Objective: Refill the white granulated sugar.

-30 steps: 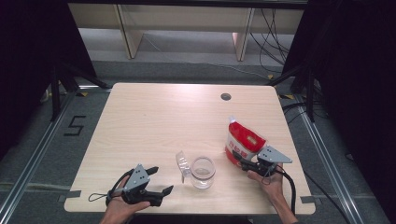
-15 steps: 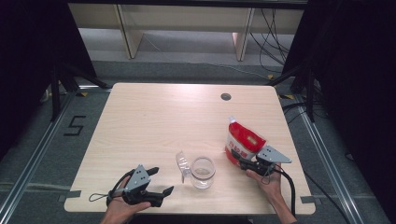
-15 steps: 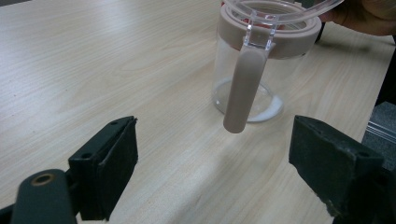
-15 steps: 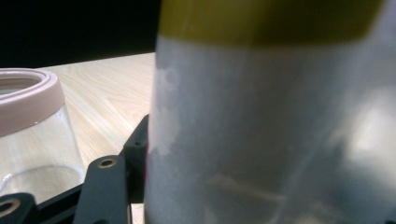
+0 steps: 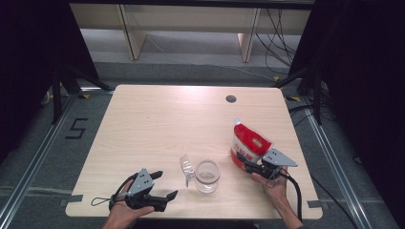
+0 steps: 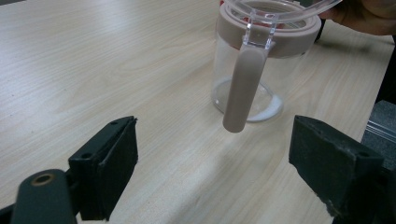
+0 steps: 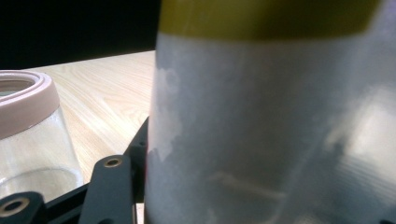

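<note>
A clear jar point(image 5: 207, 175) with a pinkish rim stands near the table's front middle, its flip lid point(image 5: 185, 168) hanging open to the left. In the left gripper view the jar point(image 6: 247, 79) shows a thin white layer at its bottom. A red and white pouch point(image 5: 248, 143) stands upright to the jar's right. My right gripper point(image 5: 250, 167) is shut on the pouch's lower part, and its jaws have just been closing a little more on it. The pouch point(image 7: 271, 130) looms close in the right gripper view. My left gripper point(image 5: 165, 184) rests open at the front left, pointing at the jar, nothing between its jaws.
The light wooden table point(image 5: 167, 119) has a small dark cable hole point(image 5: 231, 98) at the back right. Dark stands and cables flank the table on the floor. A strip of bare table separates the jar from the pouch.
</note>
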Motion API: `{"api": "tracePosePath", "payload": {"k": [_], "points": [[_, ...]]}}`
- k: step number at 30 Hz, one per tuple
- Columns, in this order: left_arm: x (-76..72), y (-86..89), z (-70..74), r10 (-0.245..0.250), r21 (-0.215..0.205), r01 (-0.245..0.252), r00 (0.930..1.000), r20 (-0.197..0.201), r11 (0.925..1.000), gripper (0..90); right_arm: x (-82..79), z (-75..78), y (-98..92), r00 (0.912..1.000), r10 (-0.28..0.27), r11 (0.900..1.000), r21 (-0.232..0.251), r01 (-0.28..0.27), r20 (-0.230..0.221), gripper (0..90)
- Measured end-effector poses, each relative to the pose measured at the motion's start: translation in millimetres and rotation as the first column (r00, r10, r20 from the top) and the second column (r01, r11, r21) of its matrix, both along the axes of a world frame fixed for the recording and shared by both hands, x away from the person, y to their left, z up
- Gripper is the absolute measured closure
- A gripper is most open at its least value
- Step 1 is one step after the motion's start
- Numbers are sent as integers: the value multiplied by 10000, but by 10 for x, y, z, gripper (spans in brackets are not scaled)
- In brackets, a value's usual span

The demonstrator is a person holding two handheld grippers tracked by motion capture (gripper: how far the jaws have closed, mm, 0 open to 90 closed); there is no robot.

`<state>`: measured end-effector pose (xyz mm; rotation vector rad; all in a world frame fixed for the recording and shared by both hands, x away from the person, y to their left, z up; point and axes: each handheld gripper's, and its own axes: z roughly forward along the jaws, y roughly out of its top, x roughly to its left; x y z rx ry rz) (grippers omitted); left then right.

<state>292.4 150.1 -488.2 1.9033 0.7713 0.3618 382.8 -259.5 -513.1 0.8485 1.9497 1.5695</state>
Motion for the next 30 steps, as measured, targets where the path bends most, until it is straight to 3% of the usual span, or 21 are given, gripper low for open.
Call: {"api": "tracePosePath", "payload": {"k": [1, 2, 4, 6, 9, 11, 13, 14, 15, 16, 21, 23, 24, 30], "points": [[-8, 1, 6, 78, 65, -78, 10000, 8, 9999, 153, 12, 4, -1, 9996, 64, 10000, -60, -63, 259, 437], [-9, 8, 10, 88, 86, -89, 10000, 42, 9999, 153, -10, 40, -7, 9987, 65, 9989, -474, -41, 501, 439], [-9, 9, 10, 88, 78, -89, 10000, 41, 9999, 153, -32, 60, -35, 9985, -87, 9977, -666, 124, 546, 440], [-6, 9, 7, 25, -24, -25, 10000, -14, 10000, 153, -44, 74, -42, 9988, -47, 9982, -590, 76, 496, 440], [7, 19, 8, 89, -21, -89, 10000, 45, 10000, 153, -84, 155, -113, 9914, -290, 9943, -980, 417, 1273, 442], [8, 17, 6, 144, -16, -144, 9999, 25, 9999, 153, -111, 175, -113, 9929, -184, 9950, -956, 298, 1177, 442], [6, 13, 1, 127, -35, -127, 9999, -31, 9999, 153, -145, 228, -131, 9891, -214, 9924, -1170, 387, 1457, 442], [8, 14, 0, 81, -19, -81, 10000, -33, 10000, 153, -171, 263, -133, 9846, -164, 9894, -1391, 411, 1743, 442], [8, 14, 0, 81, -19, -81, 10000, -33, 10000, 153, -171, 263, -133, 9846, -164, 9894, -1391, 411, 1743, 442], [7, 16, 4, 112, 23, -112, 9999, -17, 9999, 153, -214, 331, -137, 9809, -138, 9825, -1796, 493, 1942, 442], [18, 18, -7, 151, -94, -152, 9999, -48, 9998, 153, -326, 449, -138, 9687, 139, 9705, -2367, 467, 2479, 443], [21, 26, -4, 122, -53, -122, 9999, -76, 9999, 153, -351, 450, -135, 9702, 61, 9711, -2330, 521, 2423, 443], [22, 26, -4, 128, -48, -128, 9999, -84, 9999, 153, -401, 458, -142, 9723, 246, 9646, -2608, 380, 2326, 443], [25, 38, 5, 155, -75, -156, 9999, -49, 9999, 153, -479, 486, -124, 9693, 393, 9510, -3069, 384, 2429, 444]]}}
